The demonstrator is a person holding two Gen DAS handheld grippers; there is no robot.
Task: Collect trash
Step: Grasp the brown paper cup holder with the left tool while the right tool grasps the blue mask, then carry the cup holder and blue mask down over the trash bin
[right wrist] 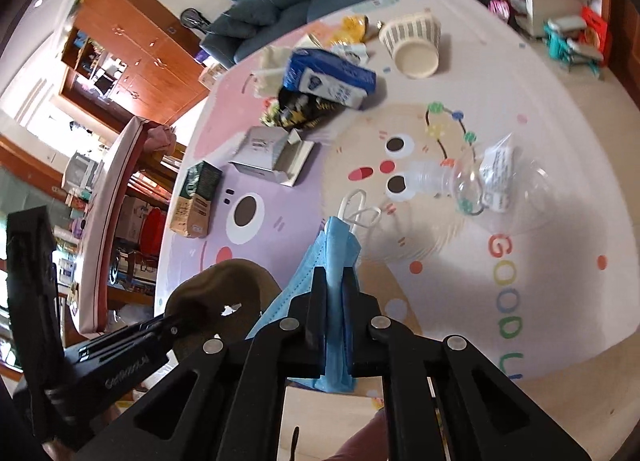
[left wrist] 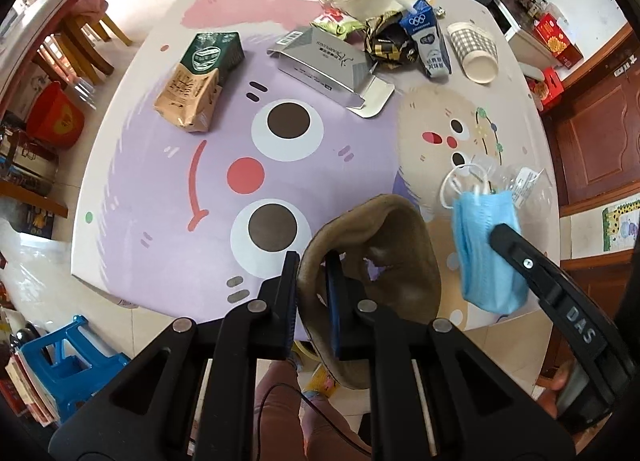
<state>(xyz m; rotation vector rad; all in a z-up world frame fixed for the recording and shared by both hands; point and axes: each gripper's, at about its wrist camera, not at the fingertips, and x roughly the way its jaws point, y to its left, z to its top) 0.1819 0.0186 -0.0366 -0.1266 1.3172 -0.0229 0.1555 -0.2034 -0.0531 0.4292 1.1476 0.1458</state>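
Cartoon-printed tabletop (left wrist: 160, 197) is strewn with trash beyond; the left gripper (left wrist: 312, 273) is clamped on a brown rag (left wrist: 400, 245), the right gripper (right wrist: 334, 281) on a blue mask (right wrist: 336, 249); both should be kept pinched firmly until carried over a bin, none being visible.

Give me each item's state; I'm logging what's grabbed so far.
Left tongs: shut on brown insole.
Right tongs: shut on blue face mask.
Checked paper cup: on its side.
Milk carton: lying down.
Grey box: flap open.
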